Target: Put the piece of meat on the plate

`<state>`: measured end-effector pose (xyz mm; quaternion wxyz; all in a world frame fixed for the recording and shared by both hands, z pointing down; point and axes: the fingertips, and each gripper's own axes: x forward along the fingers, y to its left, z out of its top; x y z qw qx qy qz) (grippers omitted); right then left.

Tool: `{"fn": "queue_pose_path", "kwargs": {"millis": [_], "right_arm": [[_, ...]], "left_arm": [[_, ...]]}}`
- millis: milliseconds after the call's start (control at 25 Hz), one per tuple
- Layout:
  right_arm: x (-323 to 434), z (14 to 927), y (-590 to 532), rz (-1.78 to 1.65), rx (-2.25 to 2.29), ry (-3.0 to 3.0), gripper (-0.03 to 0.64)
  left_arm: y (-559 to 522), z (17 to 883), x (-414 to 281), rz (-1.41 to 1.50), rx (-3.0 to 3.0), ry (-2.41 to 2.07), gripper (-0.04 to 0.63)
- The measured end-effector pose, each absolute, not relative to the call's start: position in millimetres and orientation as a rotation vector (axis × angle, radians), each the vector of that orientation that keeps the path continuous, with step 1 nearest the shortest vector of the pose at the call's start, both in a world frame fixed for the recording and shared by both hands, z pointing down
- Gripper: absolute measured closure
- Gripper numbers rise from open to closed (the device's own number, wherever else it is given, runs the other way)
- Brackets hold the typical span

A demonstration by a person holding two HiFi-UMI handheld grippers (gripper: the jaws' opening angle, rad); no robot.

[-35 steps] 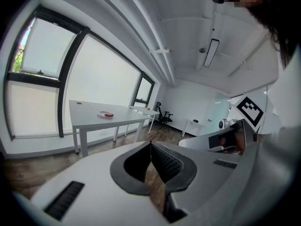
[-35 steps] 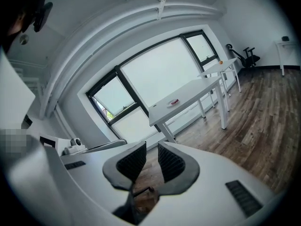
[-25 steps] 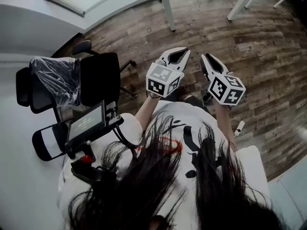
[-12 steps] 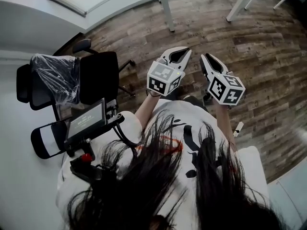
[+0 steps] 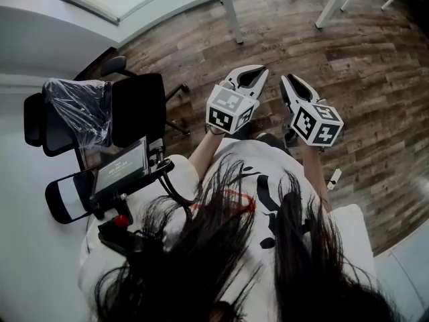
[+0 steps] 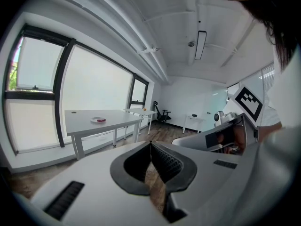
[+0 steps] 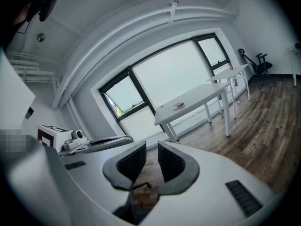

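Note:
A white plate [image 6: 97,120] with a small red piece of meat [image 6: 101,120] on it lies on a white table [image 6: 120,117] by the windows, far from me. The right gripper view shows the same plate [image 7: 178,106], meat [image 7: 180,104] and table [image 7: 203,94]. A person holds both grippers at chest height over the wooden floor. My left gripper [image 5: 257,70] [image 6: 151,145] is shut, tips touching, nothing between them. My right gripper [image 5: 287,80] [image 7: 151,149] is shut and empty, only a thin slit between its pads.
Black office chairs [image 5: 138,109], one wrapped in plastic [image 5: 75,107], stand at the left, with a screen device [image 5: 120,170] near the person's side. White table legs [image 5: 232,19] rise at the top. A second white table [image 6: 141,111] and a chair [image 6: 164,114] stand farther back.

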<state>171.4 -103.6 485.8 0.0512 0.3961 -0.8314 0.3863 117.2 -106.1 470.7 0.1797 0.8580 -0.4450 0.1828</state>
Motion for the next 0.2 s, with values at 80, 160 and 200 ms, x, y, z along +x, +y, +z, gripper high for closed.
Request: {"fn": "queue_pose_path", "kwargs": {"millis": [80, 160, 200], "right_arm": [[171.1, 485.9, -103.6, 1.177, 1.204, -2.53, 0.532], [170.7, 486.4, -103.3, 1.181, 1.2, -2.528, 0.532], [170.5, 486.7, -102.9, 1.183, 1.198, -2.527, 0.532]], "left_arm": [[-106.3, 470.9, 117.7, 0.518, 2.425, -1.255, 0.589], [-106.5, 471.1, 118.3, 0.52, 2.426, -1.252, 0.589], [-106.5, 471.3, 118.5, 0.522, 2.426, -1.25, 0.589]]}}
